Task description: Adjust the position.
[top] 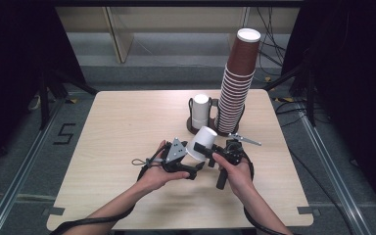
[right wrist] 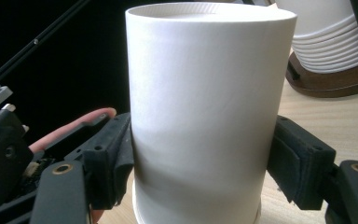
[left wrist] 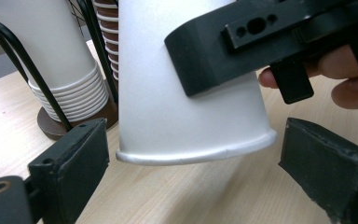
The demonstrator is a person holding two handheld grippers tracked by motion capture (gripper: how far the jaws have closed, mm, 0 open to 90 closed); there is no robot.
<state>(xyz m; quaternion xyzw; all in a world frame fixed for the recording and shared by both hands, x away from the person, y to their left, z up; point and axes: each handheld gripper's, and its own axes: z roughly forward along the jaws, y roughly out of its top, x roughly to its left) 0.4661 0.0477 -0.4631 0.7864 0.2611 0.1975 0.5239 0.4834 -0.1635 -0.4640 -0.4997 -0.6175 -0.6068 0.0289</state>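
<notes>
A single white paper cup (top: 201,142) is held above the middle of the wooden table (top: 127,127), bottom up and tilted. My right gripper (top: 208,152) is shut on it. In the right gripper view both pads press the cup (right wrist: 205,107) at its sides, near the rim, with the right gripper (right wrist: 200,170) across it. My left gripper (top: 196,169) sits just left of the cup, open. In the left gripper view its pads (left wrist: 77,156) stand on either side of the cup's rolled rim (left wrist: 196,156), with a gap on each side. The cup's inside is hidden.
Behind the hands a dark round base (top: 194,129) with wire posts carries a short stack of white cups (top: 200,111) and a tall, leaning stack of brown cups (top: 237,83). Bare tabletop lies to the left and in front. Cables trail off the near edge.
</notes>
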